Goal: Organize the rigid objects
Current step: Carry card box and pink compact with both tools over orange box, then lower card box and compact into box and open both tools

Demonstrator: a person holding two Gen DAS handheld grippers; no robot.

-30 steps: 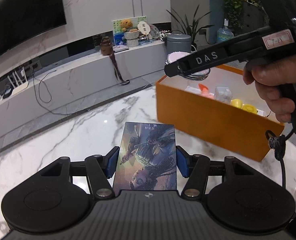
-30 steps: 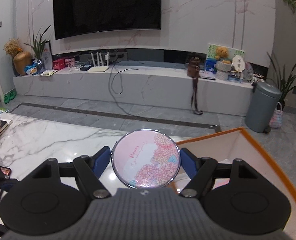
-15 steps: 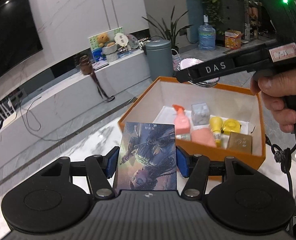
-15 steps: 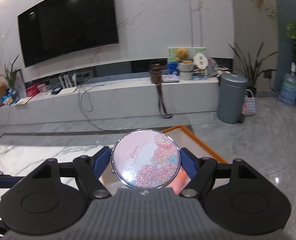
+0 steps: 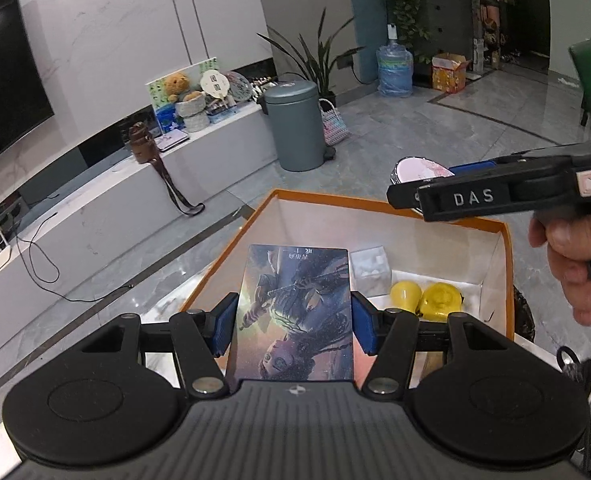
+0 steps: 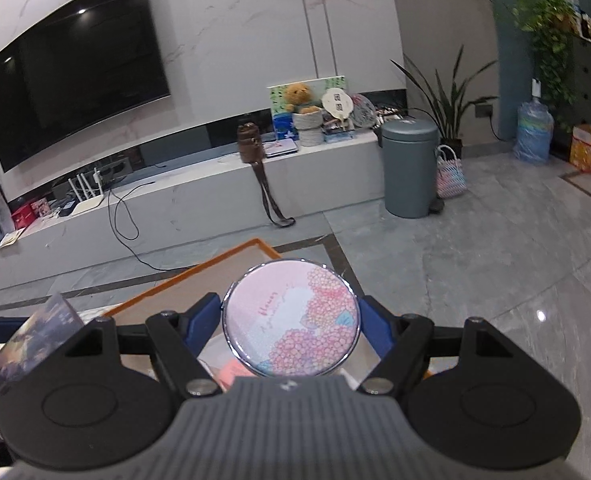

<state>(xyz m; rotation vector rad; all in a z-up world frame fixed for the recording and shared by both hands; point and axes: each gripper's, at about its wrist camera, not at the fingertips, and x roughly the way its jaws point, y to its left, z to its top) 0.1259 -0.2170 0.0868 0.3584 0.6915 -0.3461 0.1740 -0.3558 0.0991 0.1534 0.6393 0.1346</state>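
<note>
Left gripper [image 5: 295, 322] clamps illustrated card [image 5: 295, 312]; right gripper [image 6: 291, 326] (marked "DAS") clamps floral mirror [image 6: 291, 318], script unreadable.

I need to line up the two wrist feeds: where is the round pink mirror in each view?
Left wrist: round pink mirror at right of centre, above the orange box's far rim, partly hidden by the right hand-held gripper.
Right wrist: mirror at centre, clamped between the blue pads.
Shared landmark: grey bin.
</note>
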